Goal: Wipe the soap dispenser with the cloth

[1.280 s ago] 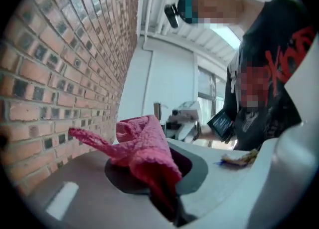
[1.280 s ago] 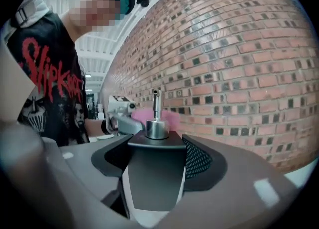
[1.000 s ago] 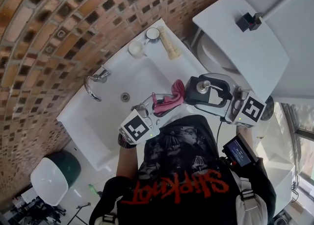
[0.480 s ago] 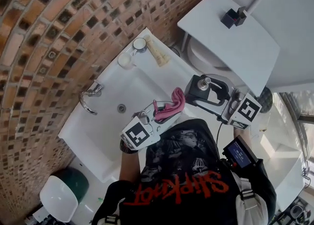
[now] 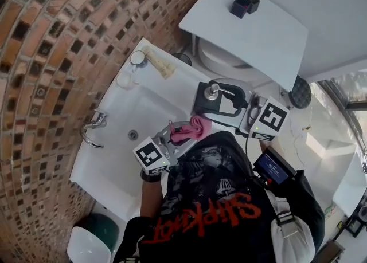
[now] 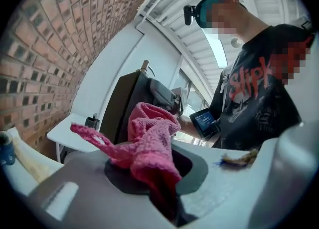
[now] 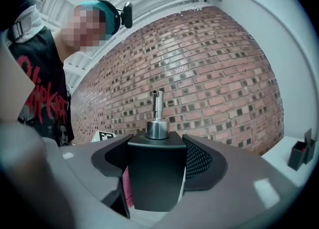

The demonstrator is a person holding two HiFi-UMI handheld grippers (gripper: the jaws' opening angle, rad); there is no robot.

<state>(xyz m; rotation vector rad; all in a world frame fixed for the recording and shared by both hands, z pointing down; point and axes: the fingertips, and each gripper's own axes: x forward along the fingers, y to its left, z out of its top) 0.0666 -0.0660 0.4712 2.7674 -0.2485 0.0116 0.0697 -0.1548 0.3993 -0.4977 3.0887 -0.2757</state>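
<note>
Brickwork [image 5: 57, 55] backs white sink [image 5: 152, 104], toilet [image 5: 221, 61] beside; right hand-held gripper [image 7: 157, 145] clamps soap dispenser [image 7: 155, 178]

1. The head view looks steeply down from above the person [image 5: 218, 210] onto the sink [image 5: 123, 110]. It is the far, wide look, with the brick wall [image 5: 51, 55] along its left.
2. The left gripper view sits low behind its own jaws, very near the cloth [image 6: 149, 143], and faces the soap dispenser [image 6: 122, 103] and the person's chest.
3. The right gripper view looks level along its jaws at the brick wall — the soap dispenser fills its near foreground.
4. All three views share the soap dispenser and the wall.
</note>
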